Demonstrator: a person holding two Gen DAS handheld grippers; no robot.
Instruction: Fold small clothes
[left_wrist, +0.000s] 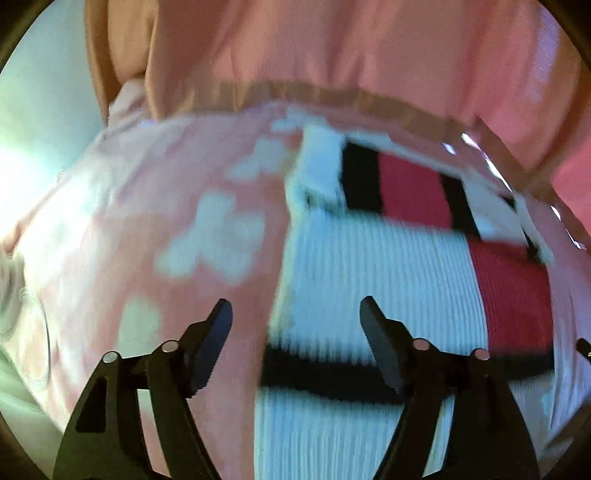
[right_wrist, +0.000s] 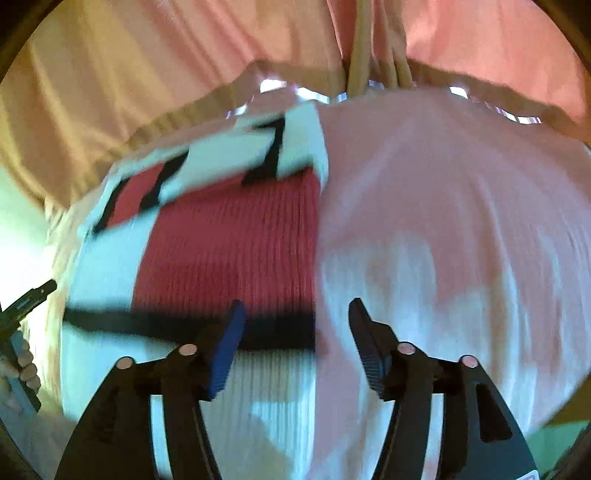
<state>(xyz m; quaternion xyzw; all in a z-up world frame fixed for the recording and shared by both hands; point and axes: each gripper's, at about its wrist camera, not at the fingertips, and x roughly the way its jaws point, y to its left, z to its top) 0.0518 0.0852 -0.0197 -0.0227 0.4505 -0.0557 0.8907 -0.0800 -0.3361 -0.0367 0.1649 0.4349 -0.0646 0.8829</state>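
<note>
Both tongs, left (left_wrist: 295, 328) and right (right_wrist: 295, 325), hover spread over the knit top (left_wrist: 369, 266), its near side apparently ready for gripping.

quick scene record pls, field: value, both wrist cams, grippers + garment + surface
left hand-held gripper: open, holding nothing, above the garment's left edge
right hand-held gripper: open, holding nothing, above the garment's right edge
garment: ribbed knit in white and red blocks with black stripes, lying flat, top part folded over
surface: pink cloth with pale patches
backdrop: peach curtain behind
image quality: motion blur in both views
</note>
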